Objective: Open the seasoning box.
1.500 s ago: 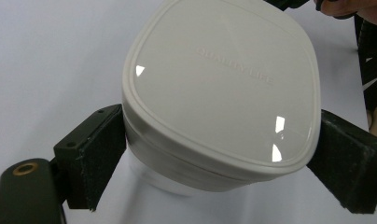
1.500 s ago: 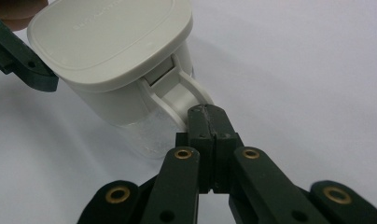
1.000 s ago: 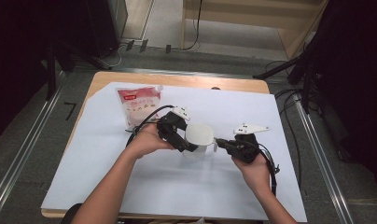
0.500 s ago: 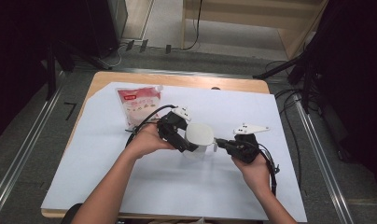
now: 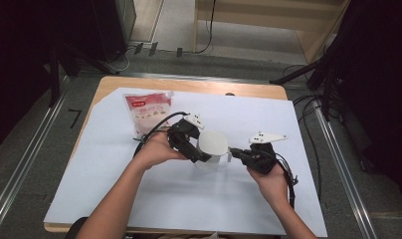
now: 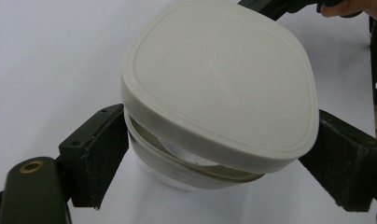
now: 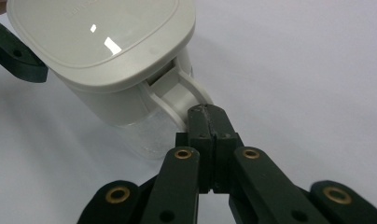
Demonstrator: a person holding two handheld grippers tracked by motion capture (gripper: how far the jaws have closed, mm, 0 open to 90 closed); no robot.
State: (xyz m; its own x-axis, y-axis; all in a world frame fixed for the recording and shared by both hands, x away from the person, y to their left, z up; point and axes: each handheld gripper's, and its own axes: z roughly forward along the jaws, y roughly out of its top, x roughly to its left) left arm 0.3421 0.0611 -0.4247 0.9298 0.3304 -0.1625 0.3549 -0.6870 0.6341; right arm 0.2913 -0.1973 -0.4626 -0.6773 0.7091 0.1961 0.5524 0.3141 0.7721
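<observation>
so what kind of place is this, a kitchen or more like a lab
More likely a lab or recording workspace than a kitchen: a wooden table covered with a white sheet, cables trailing over the floor, and metal floor rails on both sides. Each hand-held gripper carries its own camera.

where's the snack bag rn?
In the high view the snack bag lies flat on the white sheet at the table's far left, apart from the lidded container and just beyond the left gripper.

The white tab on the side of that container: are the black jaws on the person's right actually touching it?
Touching. In the right gripper view the right gripper has its jaws shut on the tab hanging from the container lid, no gap between them.
</observation>
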